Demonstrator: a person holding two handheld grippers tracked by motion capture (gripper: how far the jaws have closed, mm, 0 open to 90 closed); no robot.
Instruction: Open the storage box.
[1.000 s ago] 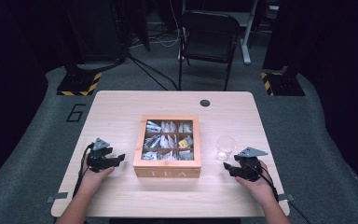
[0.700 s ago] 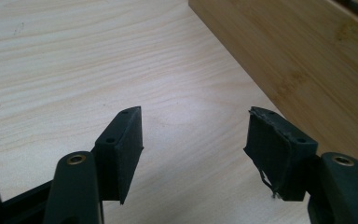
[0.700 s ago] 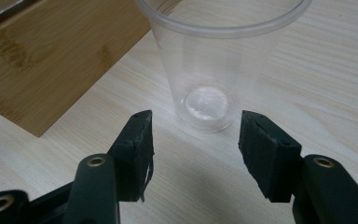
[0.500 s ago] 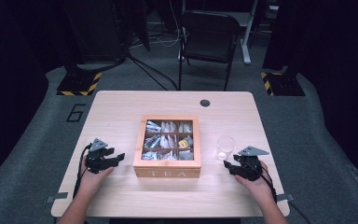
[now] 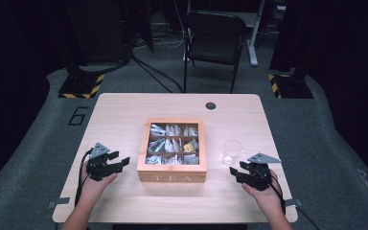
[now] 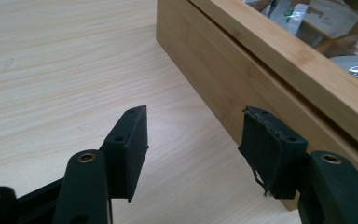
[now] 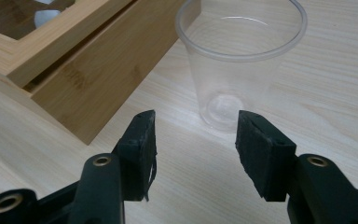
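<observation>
The wooden tea box point(image 5: 172, 148) at the middle of the table point(image 5: 124, 110) reads "TEA" on the front wall facing you; its glass lid shows sachets in square compartments. A "6" point(image 5: 78, 115) is marked on the floor left of the table. Your left gripper point(image 5: 123, 162) sits just left of the box's front corner, jaws half apart with nothing between them after closing a little. Your right gripper point(image 5: 235, 171) is off the box's right side, jaws likewise half apart and empty, also just narrowed, with the clear plastic cup point(image 5: 232, 150) standing upright just beyond its tips.
</observation>
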